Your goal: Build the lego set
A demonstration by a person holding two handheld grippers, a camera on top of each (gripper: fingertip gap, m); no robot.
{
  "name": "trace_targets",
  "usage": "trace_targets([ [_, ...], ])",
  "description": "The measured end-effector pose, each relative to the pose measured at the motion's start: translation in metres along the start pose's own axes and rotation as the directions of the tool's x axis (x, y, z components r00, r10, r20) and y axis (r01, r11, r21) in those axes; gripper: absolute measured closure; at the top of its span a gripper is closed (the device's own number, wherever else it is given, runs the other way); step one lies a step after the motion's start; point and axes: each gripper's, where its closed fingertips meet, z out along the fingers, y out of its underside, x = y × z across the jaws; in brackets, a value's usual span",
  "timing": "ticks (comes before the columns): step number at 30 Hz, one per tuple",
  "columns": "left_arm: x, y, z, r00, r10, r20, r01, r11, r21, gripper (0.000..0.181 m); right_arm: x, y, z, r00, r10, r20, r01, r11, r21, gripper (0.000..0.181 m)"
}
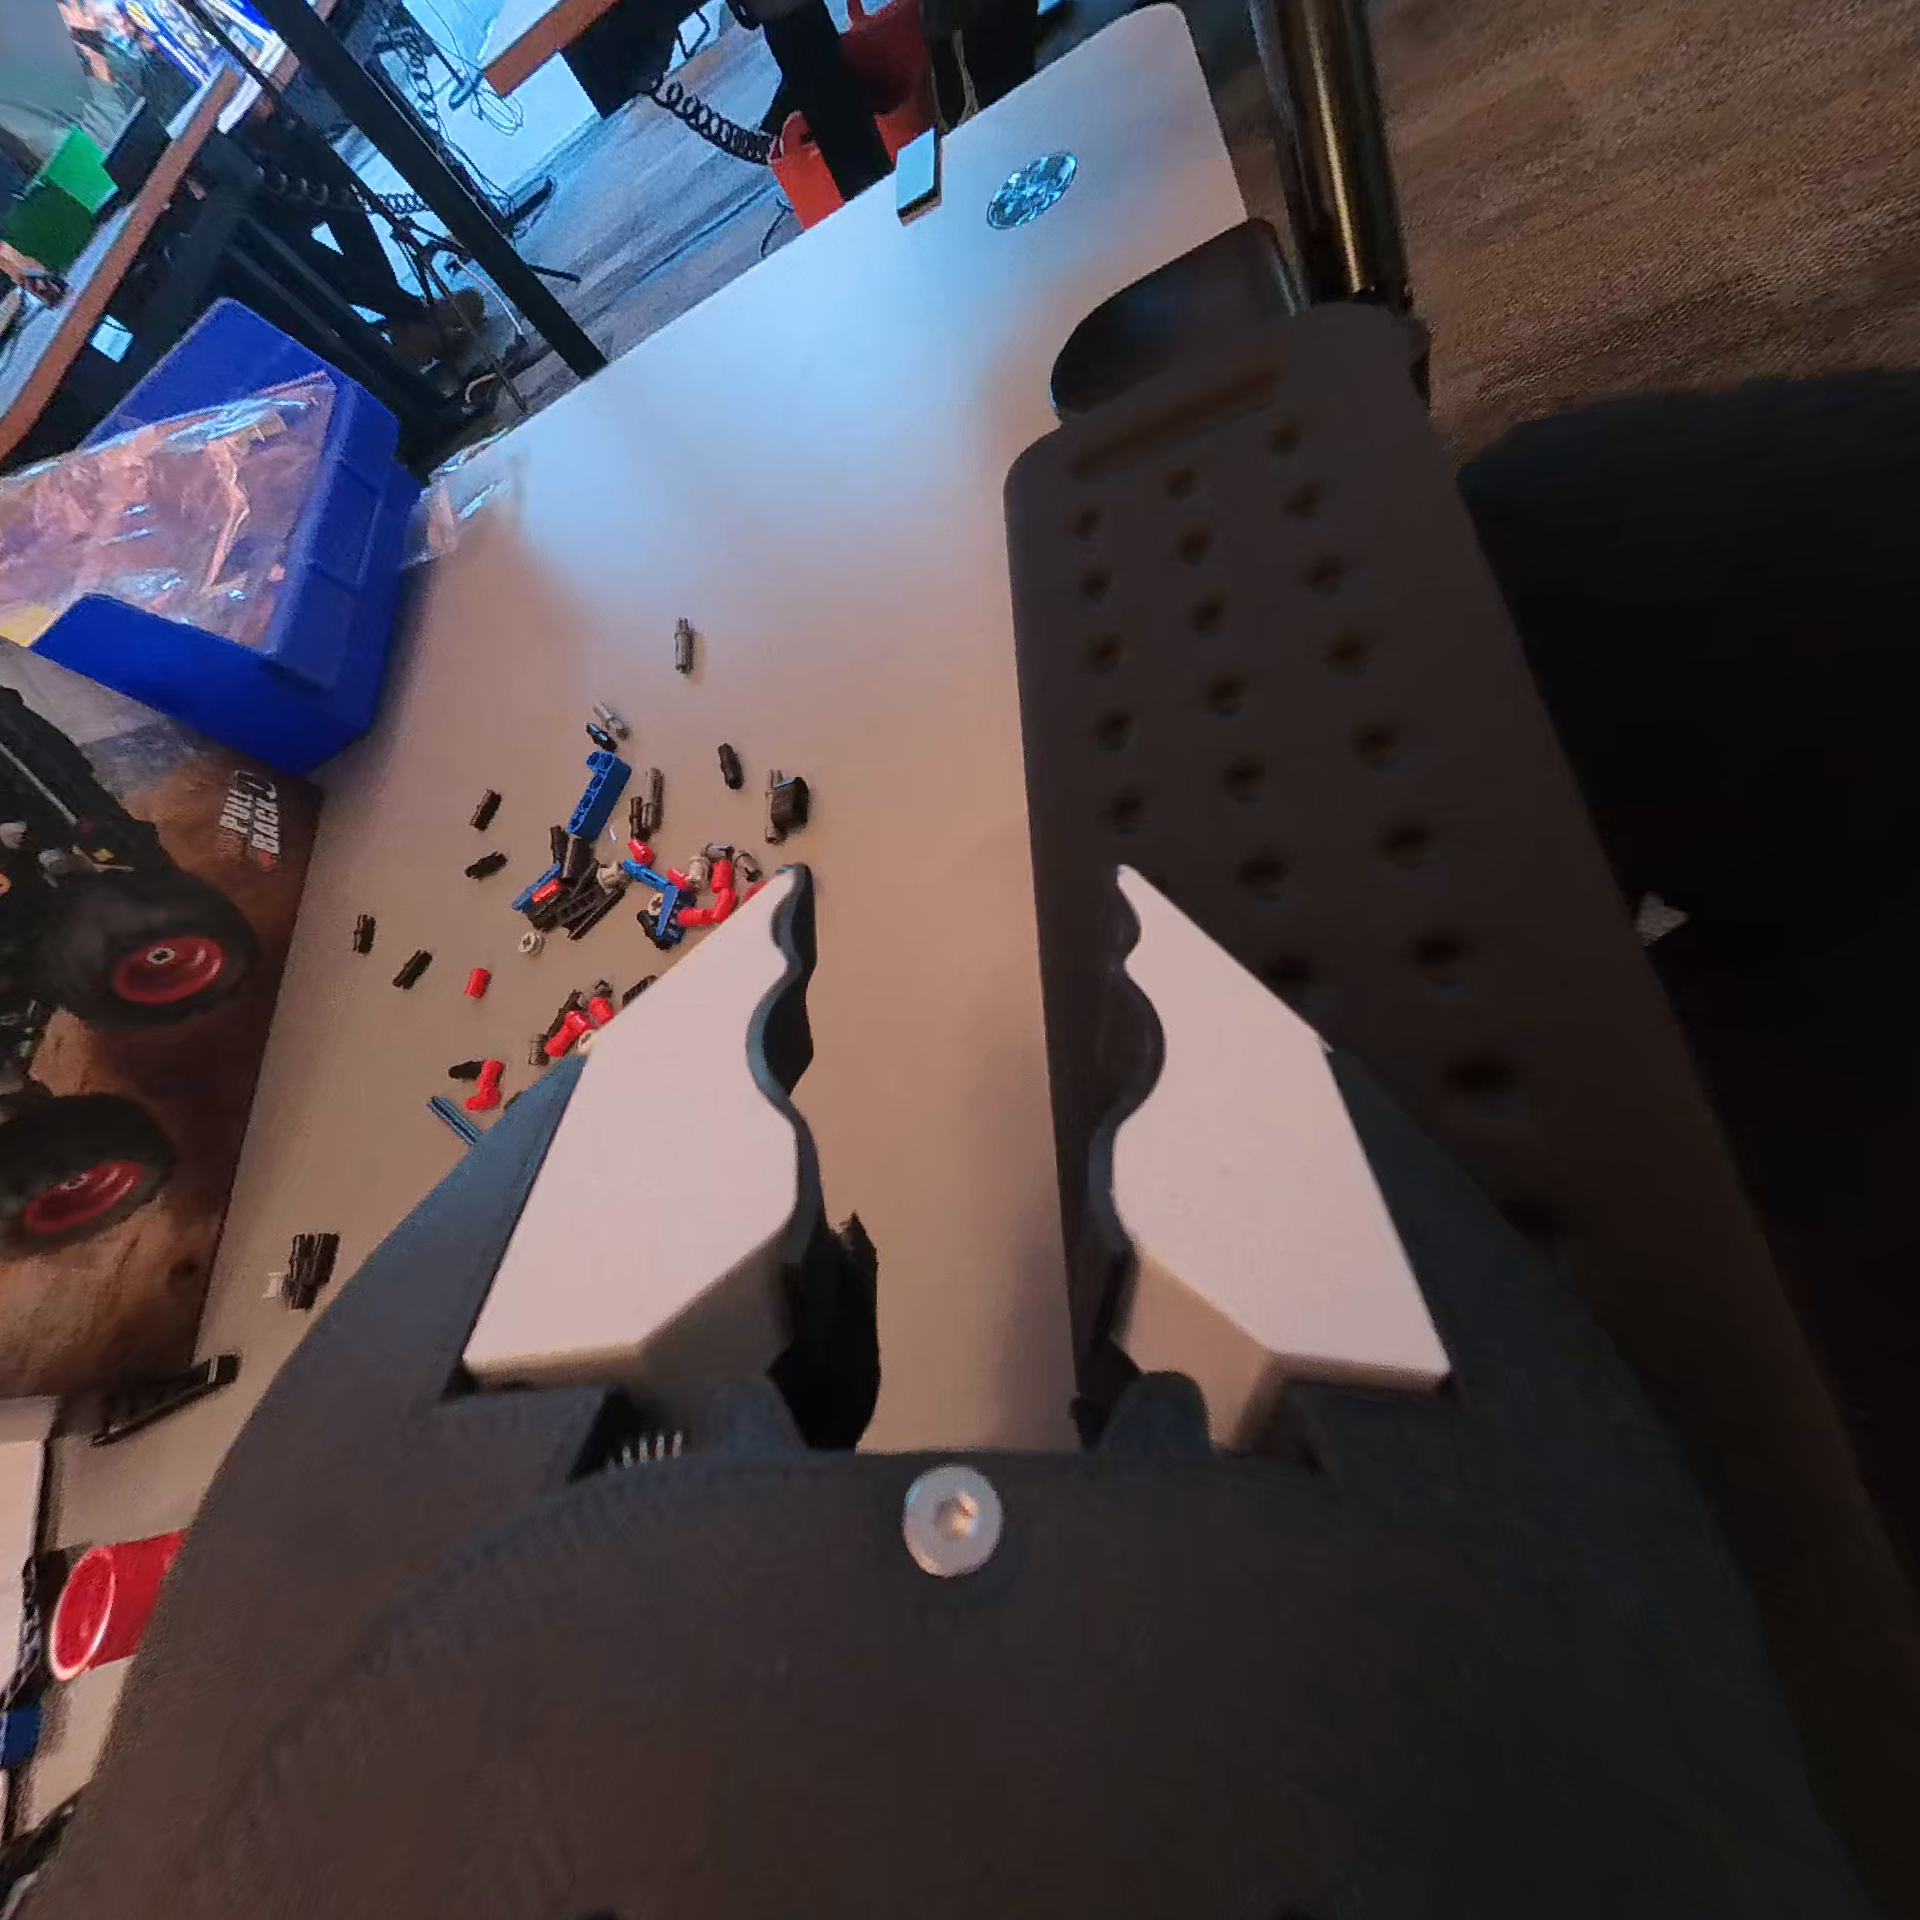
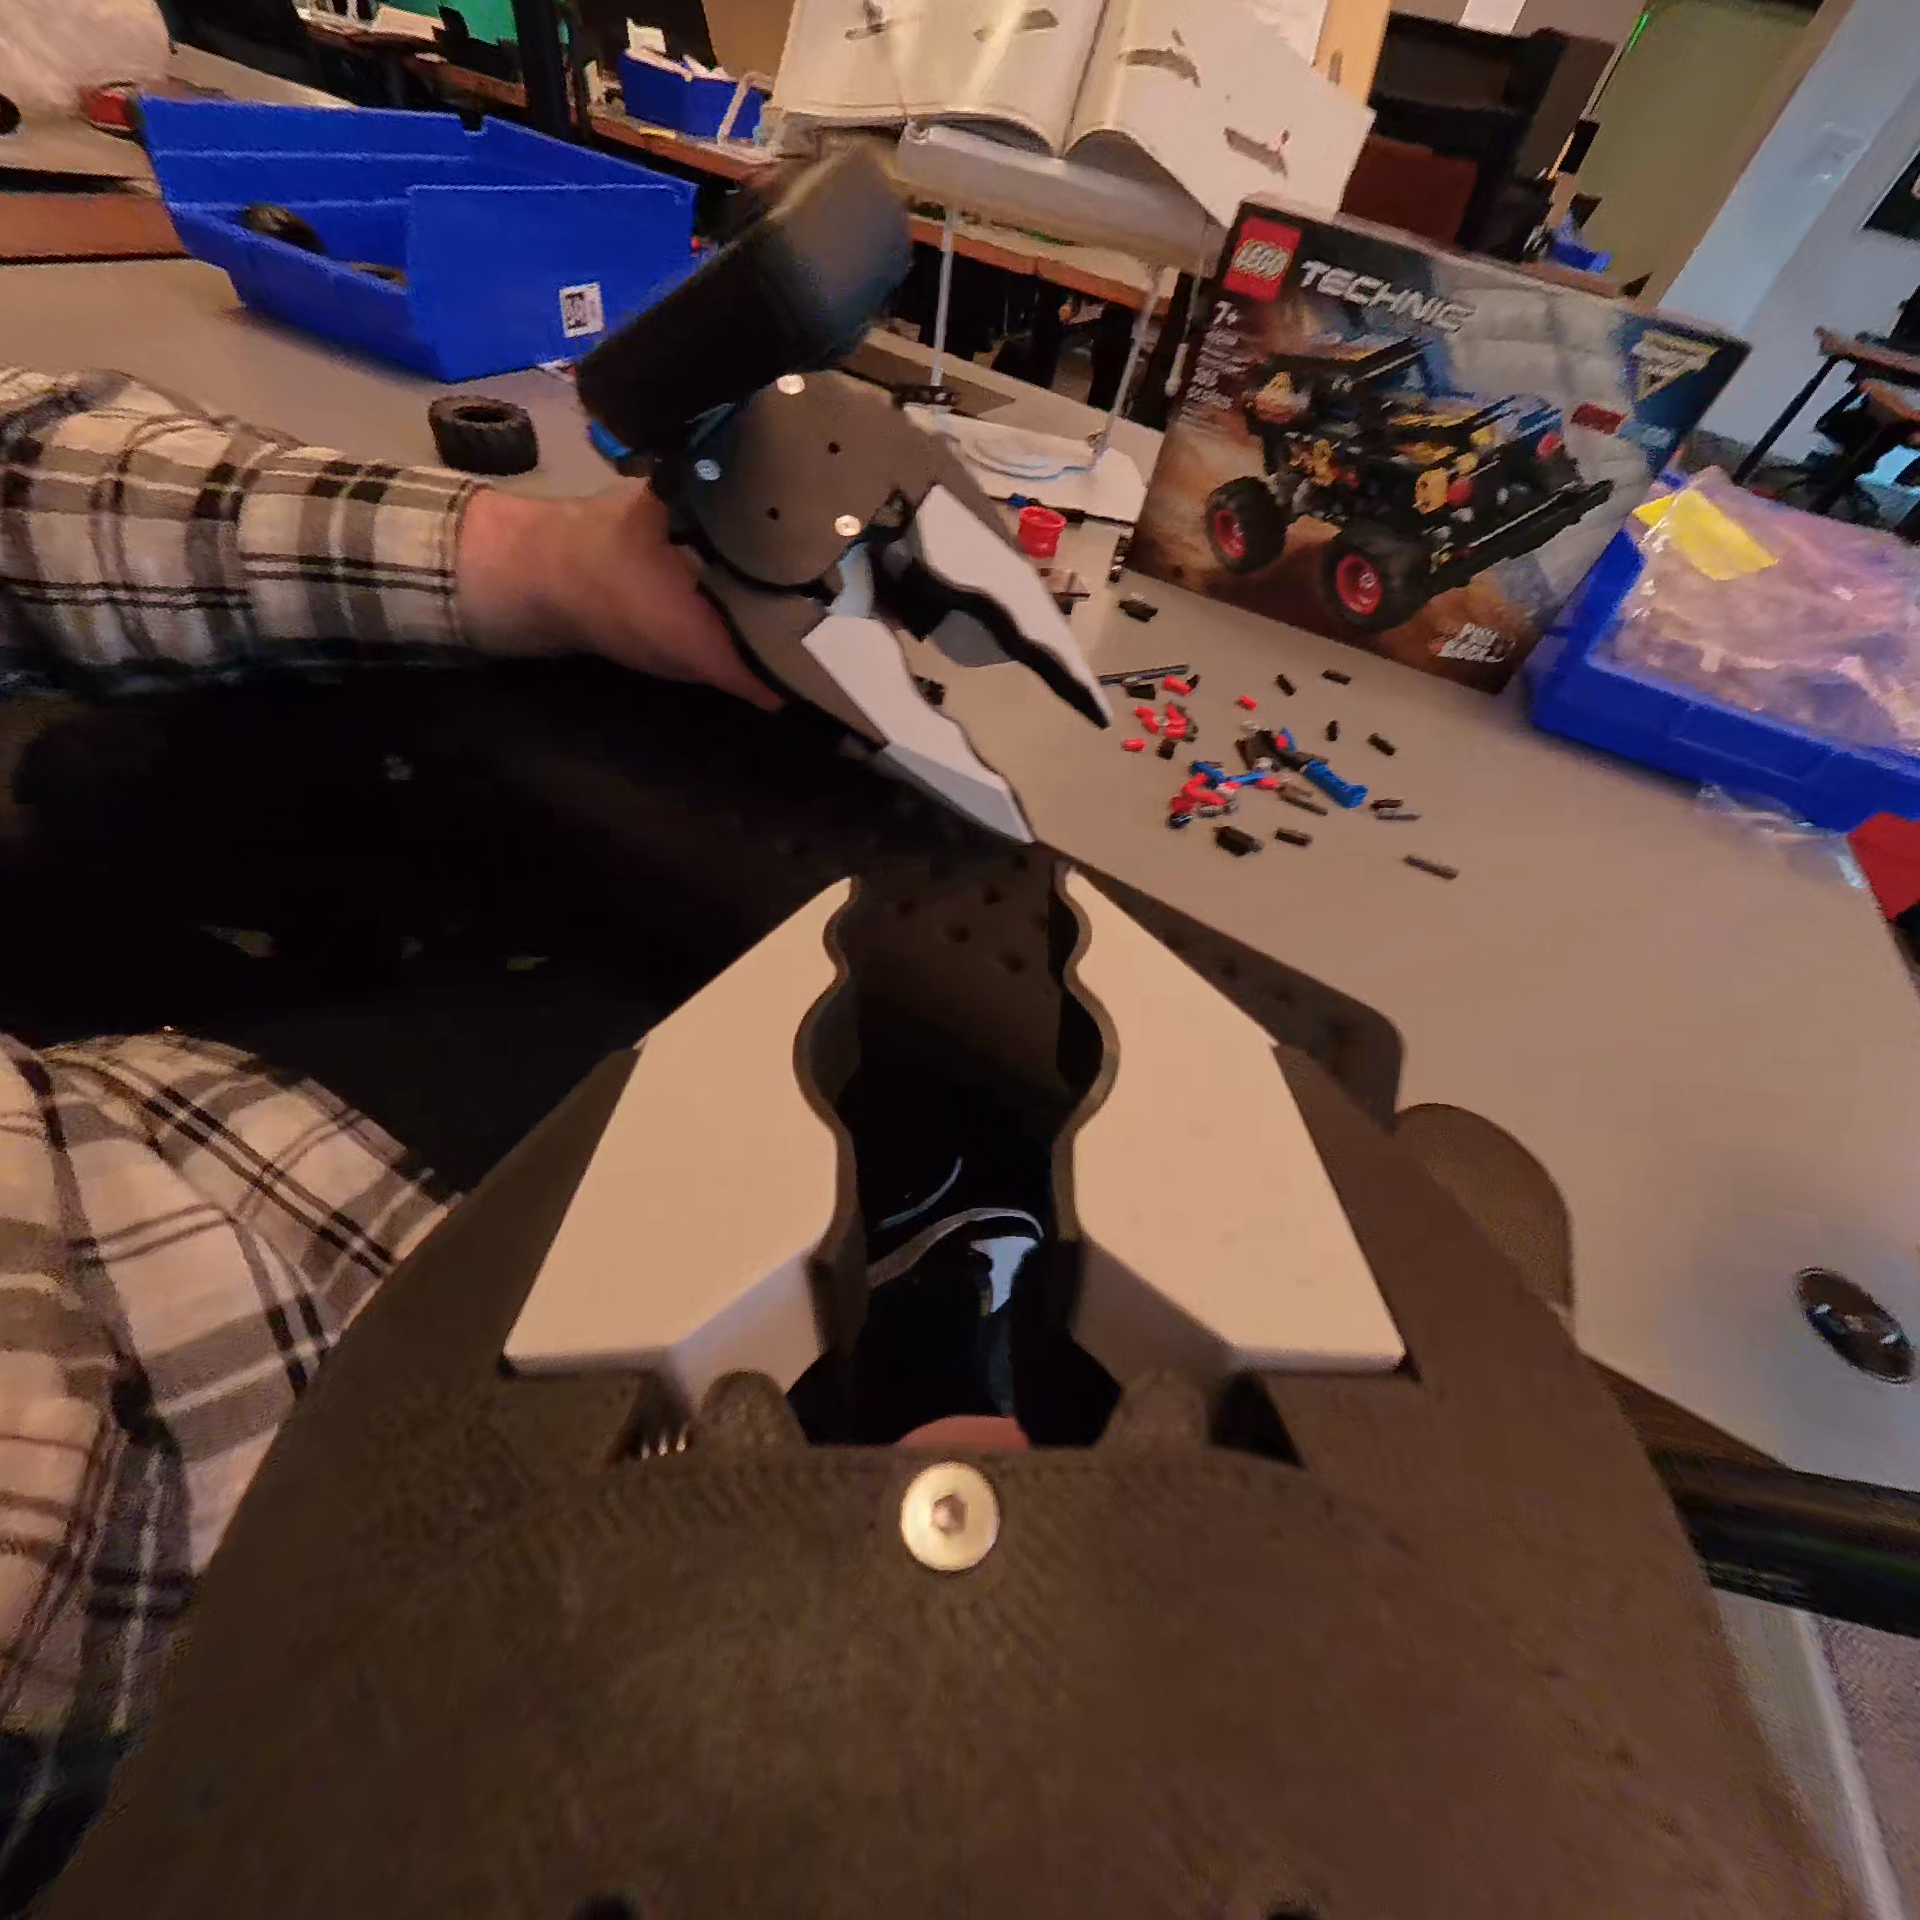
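**A shared workshop or lab room**

Rows of long wood-edged benches [image 2: 665, 135] at 12 o'clock, black metal table frames [image 1: 416, 177] and a coiled cable [image 1: 707, 120] at 11. Blue parts bins [image 2: 416, 260] at 10 and 3 o'clock on a pale worktable [image 2: 1558, 987]. Carpeted floor [image 1: 1662, 187] at 1 o'clock.

Small lego pieces [image 1: 613, 883], red, black, blue and grey, lie loose and unjoined in a scatter on the pale counter [image 1: 831, 540]. The set's box [image 2: 1423, 457] stands upright at their twelve o'clock in the right wrist view, with a black tyre [image 2: 484, 434] well apart at ten o'clock.
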Motion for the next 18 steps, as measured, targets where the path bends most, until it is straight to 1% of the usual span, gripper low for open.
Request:
trace_targets([
  [2,0.004,-0.001,0.002,1.000,0.018,-0.007,-0.018,1.000,-0.010,0.128,-0.022,0.000,0.000,1.000,-0.014,0.028,0.014,1.000,-0.028,0.147],
  [5,0.011,-0.002,0.005,0.997,0.083,-0.006,-0.083,0.996,-0.026,0.129,-0.052,-0.001,-0.006,0.995,-0.077,0.062,0.081,0.994,-0.071,0.145],
  [9,0.013,-0.007,0.007,0.994,0.112,0.011,-0.111,0.993,-0.024,0.131,-0.076,-0.011,-0.027,0.991,-0.120,0.060,0.124,0.989,-0.076,0.145],
  [12,0.012,-0.010,0.012,0.996,0.089,0.019,-0.088,0.996,-0.015,0.133,-0.091,-0.013,-0.045,0.986,-0.155,0.057,0.160,0.981,-0.110,0.145],
  [13,0.012,-0.011,0.014,0.997,0.070,0.020,-0.069,0.998,-0.010,0.133,-0.091,-0.014,-0.051,0.984,-0.176,0.038,0.179,0.977,-0.117,0.145],
  [15,0.010,-0.011,0.018,1.000,0.015,0.024,-0.015,1.000,-0.016,0.133,-0.079,-0.016,-0.064,0.975,-0.220,-0.035,0.214,0.968,-0.129,0.147],
  [17,0.008,-0.010,0.023,0.999,-0.012,0.031,0.013,1.000,-0.028,0.134,-0.051,-0.015,-0.078,0.967,-0.224,-0.125,0.210,0.971,-0.116,0.148],
  [18,0.007,-0.011,0.025,0.999,-0.028,0.029,0.029,0.999,-0.026,0.135,-0.031,-0.014,-0.085,0.965,-0.197,-0.174,0.181,0.978,-0.103,0.149],
])
